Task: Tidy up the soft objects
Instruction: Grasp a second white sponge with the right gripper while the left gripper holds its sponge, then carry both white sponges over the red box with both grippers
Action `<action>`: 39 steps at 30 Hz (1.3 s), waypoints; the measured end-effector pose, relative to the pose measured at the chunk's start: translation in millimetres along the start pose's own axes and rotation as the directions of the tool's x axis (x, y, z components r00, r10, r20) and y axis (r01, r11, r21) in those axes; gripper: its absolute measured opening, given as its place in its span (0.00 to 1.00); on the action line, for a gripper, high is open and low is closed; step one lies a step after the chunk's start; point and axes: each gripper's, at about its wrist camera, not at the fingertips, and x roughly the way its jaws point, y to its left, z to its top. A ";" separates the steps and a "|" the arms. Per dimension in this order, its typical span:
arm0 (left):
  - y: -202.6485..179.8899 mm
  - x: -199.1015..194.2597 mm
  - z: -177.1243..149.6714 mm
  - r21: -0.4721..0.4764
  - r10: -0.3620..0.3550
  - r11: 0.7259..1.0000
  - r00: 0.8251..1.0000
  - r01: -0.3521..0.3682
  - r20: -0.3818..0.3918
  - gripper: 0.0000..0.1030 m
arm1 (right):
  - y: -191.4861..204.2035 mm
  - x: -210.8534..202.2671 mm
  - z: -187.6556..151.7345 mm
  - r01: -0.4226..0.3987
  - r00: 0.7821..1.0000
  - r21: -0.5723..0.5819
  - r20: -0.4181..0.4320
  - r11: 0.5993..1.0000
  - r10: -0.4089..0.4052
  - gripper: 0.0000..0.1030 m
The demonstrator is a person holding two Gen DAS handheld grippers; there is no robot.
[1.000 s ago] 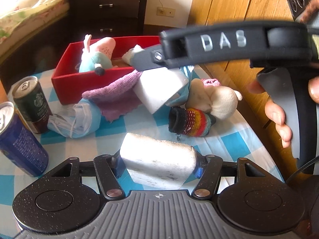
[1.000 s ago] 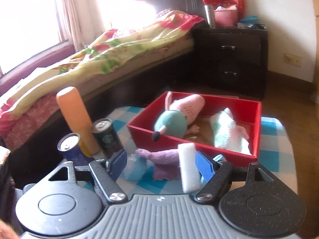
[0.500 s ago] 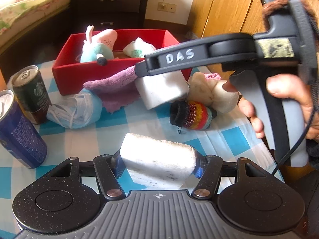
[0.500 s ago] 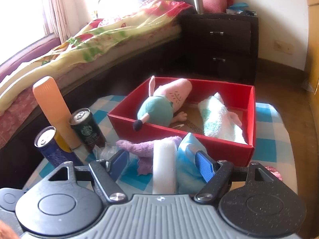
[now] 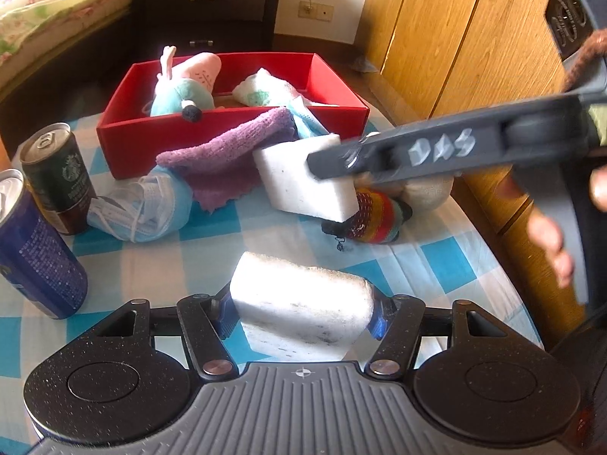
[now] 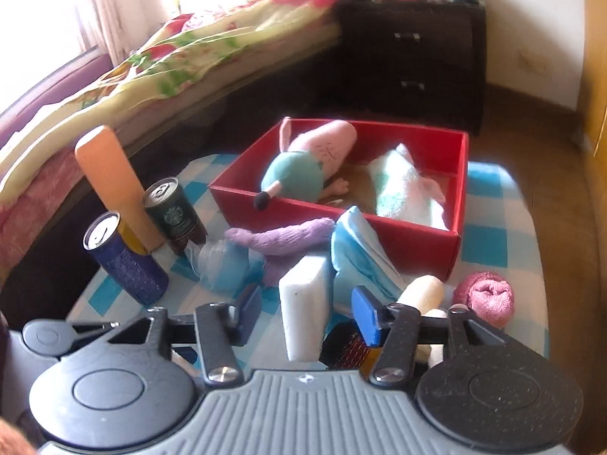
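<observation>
1. Closing around a clean white sponge [image 6: 303, 307], the right gripper [image 6: 303, 313] is bringing its blue pads [image 6: 365, 316] in on the block, which is standing on edge between them; a gap is showing on either side, so nothing is gripped yet.
2. Gripping a second, grubbier sponge [image 5: 299, 316], the left gripper [image 5: 301, 316] is pressing both pads into its ends and holding it above the checked tablecloth [image 5: 189, 261].
3. Lying around the white sponge are a purple cloth [image 6: 288, 240], a blue mask [image 6: 356, 254], a bundle of masks [image 6: 224, 265], a striped sock [image 5: 373, 216] and a pink sock ball [image 6: 483, 297], all on the cloth in front of the red box [image 6: 417, 239].
4. Sitting inside the box already are a pink plush toy [image 6: 307, 167] and a folded towel [image 6: 406, 189], so the sorting looks partly done; the step in hand seems to be picking up the white sponge.
5. Finishing the squeeze squarely, then lifting clear of the mask leaning on the sponge, is likely what the next move is calling for.
6. Showing the right gripper from outside, the left wrist view is catching it reaching across onto the sponge, with the person's hand [image 5: 550, 242] behind; the right wrist view alone is showing the gaps at the pads, the orange bottle [image 6: 110, 185] and the pink sock ball.
</observation>
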 end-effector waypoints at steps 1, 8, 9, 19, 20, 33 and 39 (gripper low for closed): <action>-1.2 0.8 -0.3 0.002 -0.001 1.000 1.000 0.001 -0.003 0.61 | 3.8 4.3 -1.3 -0.002 1.000 -0.002 -0.002 1.000 0.002 0.31; -1.7 4.3 -2.9 0.013 -0.004 1.000 1.000 0.004 -0.017 0.63 | 3.4 51.5 -1.5 0.012 0.993 0.044 -0.114 0.999 -0.006 0.00; -1.0 3.7 -3.0 0.012 -0.005 1.000 1.000 0.005 -0.017 0.64 | 2.7 50.5 -2.3 0.008 0.993 0.049 -0.118 0.999 -0.002 0.00; 2.6 -1.6 1.0 -0.009 0.012 1.000 1.000 -0.012 0.004 0.64 | -17.6 19.6 3.8 -0.129 0.986 0.227 -0.070 0.965 0.149 0.00; 3.4 -2.3 2.0 -0.013 0.015 1.000 1.000 -0.015 0.007 0.63 | -17.8 15.8 4.3 -0.132 0.987 0.227 -0.062 0.965 0.150 0.00; 4.7 -5.0 7.8 -0.002 0.067 0.998 0.998 -0.067 0.015 0.58 | -27.3 -9.4 9.8 -0.112 0.993 0.233 0.004 0.966 0.114 0.00; 4.2 -9.4 11.0 -0.007 0.058 0.998 0.998 -0.058 0.025 0.58 | -30.8 -13.1 9.2 -0.107 0.994 0.240 0.013 0.965 0.107 0.00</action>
